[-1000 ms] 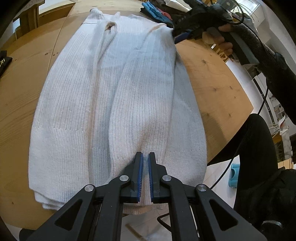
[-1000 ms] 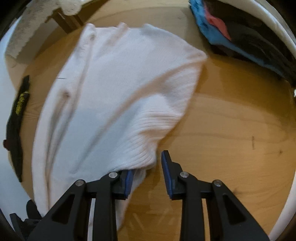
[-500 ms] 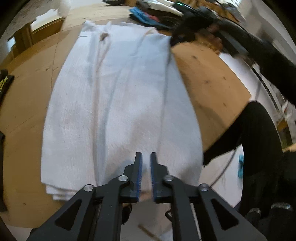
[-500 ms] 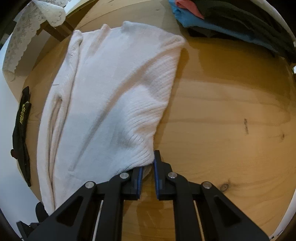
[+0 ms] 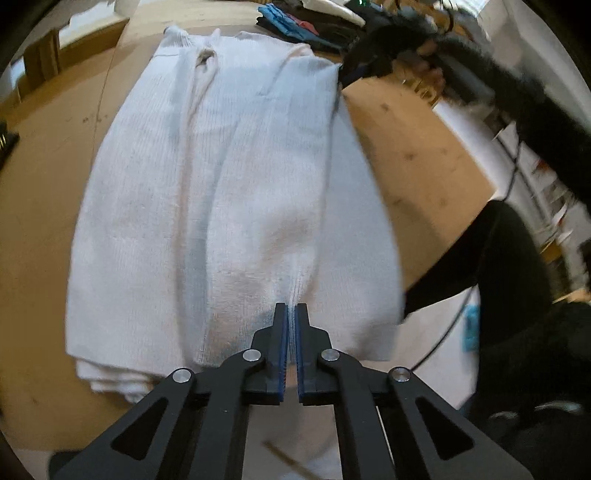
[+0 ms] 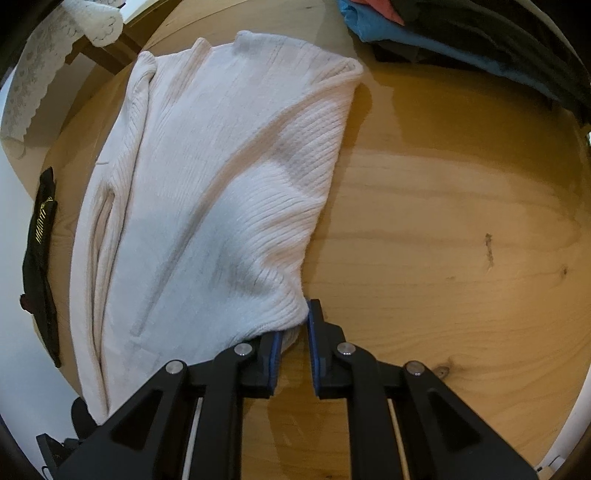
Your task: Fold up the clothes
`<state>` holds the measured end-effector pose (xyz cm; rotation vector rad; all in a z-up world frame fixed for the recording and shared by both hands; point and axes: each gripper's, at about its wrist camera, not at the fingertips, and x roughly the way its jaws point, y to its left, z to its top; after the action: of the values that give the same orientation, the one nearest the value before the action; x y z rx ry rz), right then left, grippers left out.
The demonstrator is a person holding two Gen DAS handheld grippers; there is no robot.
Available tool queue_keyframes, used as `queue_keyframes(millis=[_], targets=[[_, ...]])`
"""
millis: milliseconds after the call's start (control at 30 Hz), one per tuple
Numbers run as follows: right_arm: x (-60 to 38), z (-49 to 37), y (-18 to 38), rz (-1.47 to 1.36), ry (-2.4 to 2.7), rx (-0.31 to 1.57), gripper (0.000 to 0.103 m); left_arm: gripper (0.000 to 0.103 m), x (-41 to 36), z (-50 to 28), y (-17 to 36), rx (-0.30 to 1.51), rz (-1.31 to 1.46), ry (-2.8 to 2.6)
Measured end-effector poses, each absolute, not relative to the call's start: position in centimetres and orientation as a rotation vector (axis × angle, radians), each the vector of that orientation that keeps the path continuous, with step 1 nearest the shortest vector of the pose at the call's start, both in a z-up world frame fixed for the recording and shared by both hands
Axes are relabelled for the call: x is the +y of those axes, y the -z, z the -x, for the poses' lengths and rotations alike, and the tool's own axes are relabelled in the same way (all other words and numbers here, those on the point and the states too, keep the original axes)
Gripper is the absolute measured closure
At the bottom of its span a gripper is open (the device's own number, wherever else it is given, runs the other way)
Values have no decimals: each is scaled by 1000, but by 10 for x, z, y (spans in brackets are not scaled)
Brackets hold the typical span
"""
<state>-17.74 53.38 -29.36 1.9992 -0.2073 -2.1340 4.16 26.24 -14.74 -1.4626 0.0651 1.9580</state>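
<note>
A white ribbed knit sweater lies lengthwise on the round wooden table, its sides folded in. My left gripper is shut on the sweater's near hem fold. My right gripper is shut on the sweater's shoulder-end edge and lifts it slightly off the table. In the left wrist view the right gripper shows at the sweater's far right corner, held by a dark-sleeved hand.
A stack of folded blue, red and black clothes sits at the table's far side, also in the left wrist view. A black garment lies at the table's left edge. A lace-covered piece of furniture stands beyond the table.
My right gripper closed on the sweater's edge and now lifts it. My left gripper stays shut on the hem; the sweater is drawn more taut between them.
</note>
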Motion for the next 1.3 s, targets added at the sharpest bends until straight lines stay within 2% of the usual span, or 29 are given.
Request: queue_keyframes(millis=[167,200,333,467,533,567,700,867,900,1000,1233,1300], targets=[[538,185,294,-1998,2108,-223,91,100,284,-59,118,-57,1359,-1832],[539,186,294,-1997,2104,-226,91,100,292,-62,117,-53,1353,-1813],[543,192,295,-1992,2075,-230,91,100,317,-71,145,214,1421,-1849],[580,187,283,-1992,2069,-202,91,98,311,-67,151,123,1473,-1810],[582,189,282,-1993,2071,-200,90,77,300,-62,142,19,1456,-1837],[583,190,282,-1994,2071,-201,90,73,293,-59,137,-36,1446,-1851],[585,193,281,-1993,2079,-191,90,72,291,-53,146,-76,1485,-1847],[582,193,282,-1989,2086,-185,89,70,323,-68,158,6,1512,-1787],[580,191,283,-1989,2086,-186,89,71,324,-68,162,33,1525,-1790],[581,192,282,-1989,2088,-179,89,94,320,-62,170,118,1559,-1829],[589,198,281,-1987,2089,-169,89,94,308,-63,109,219,1413,-1967],[579,197,283,-1987,2090,-165,89,91,312,-68,108,255,1414,-1964]])
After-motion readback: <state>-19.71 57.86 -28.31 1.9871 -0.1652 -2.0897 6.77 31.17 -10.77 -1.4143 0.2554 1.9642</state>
